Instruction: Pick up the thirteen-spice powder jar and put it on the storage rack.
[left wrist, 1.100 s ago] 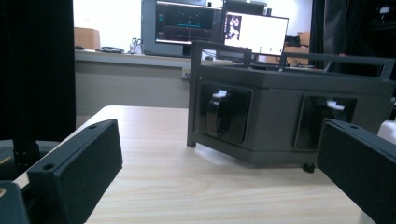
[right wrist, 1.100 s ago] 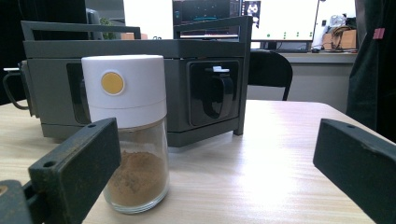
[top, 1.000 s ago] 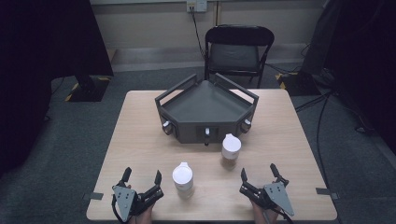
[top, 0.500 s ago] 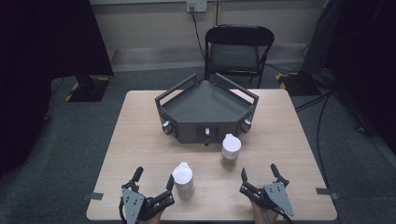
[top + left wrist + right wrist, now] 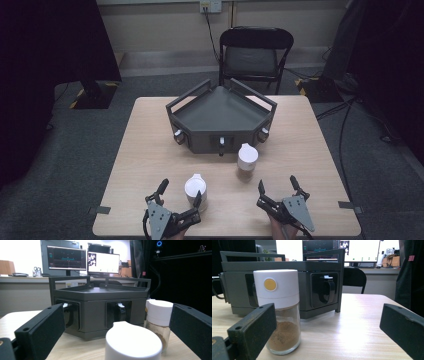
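Round white-capped jar [image 5: 195, 189] stands between the left gripper [image 5: 180, 192]'s spread jaws.

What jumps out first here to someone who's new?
The dark multi-sided rack at the table's middle, with two white-capped spice jars in front of it. The near jar stands between the jaws of the open left gripper; the far jar, holding brown powder, stands ahead of the open right gripper.

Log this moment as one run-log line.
left gripper: open, around near spice jar | right gripper: open, off far spice jar | both jars upright on table before grey rack
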Available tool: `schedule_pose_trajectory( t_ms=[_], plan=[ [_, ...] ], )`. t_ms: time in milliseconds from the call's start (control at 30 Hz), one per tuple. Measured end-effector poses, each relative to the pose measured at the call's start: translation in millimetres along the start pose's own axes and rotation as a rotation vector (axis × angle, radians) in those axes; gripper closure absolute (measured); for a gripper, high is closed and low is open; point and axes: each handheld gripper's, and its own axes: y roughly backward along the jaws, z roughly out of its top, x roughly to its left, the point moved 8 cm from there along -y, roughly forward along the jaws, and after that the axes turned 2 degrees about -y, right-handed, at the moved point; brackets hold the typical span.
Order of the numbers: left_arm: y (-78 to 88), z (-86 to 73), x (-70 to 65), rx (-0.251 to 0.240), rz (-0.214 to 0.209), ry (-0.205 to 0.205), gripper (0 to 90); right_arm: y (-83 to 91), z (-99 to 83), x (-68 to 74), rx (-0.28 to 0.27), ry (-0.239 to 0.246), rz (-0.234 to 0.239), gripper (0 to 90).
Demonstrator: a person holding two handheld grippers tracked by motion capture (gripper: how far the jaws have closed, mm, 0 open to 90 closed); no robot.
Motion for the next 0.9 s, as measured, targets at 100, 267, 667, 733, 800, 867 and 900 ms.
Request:
schedule_pose_trajectory(
  t_ms=[100, 267, 667, 733, 800, 867, 900],
  plan=[
    [-3.0, -3.5, -4.7, 0.007, -0.007, -0.001, 0.0, 0.1, 0.0, 0.0, 0.000, 0.000, 0.000, 0.0],
    [-6.4, -8.1, -9.2, 0.030, -0.011, -0.004, 0.0, 0.3, -0.1, 0.1, -0.001, 0.001, -0.001, 0.0],
    [-18.2, -18.7, -16.4, 0.082, -0.017, -0.008, 4.0, 0.3, 0.0, 0.2, 0.000, 0.001, -0.002, 0.0],
    [-19.4, -20.4, -16.0, 0.095, -0.015, -0.004, 4.6, 0.3, 0.0, 0.2, 0.000, 0.001, -0.003, 0.0],
    [-19.8, -22.0, -16.1, 0.100, -0.002, -0.002, 5.9, 0.3, 0.0, 0.2, -0.001, 0.001, -0.003, 0.0],
    [-20.1, -23.3, -14.6, 0.101, -0.004, 0.009, 8.2, 0.3, 0.0, 0.2, -0.001, 0.001, -0.003, 0.0],
    [-20.4, -23.6, -14.4, 0.104, 0.000, 0.010, 8.9, 0.3, 0.0, 0.1, 0.000, 0.001, -0.003, 0.0]
  ],
)
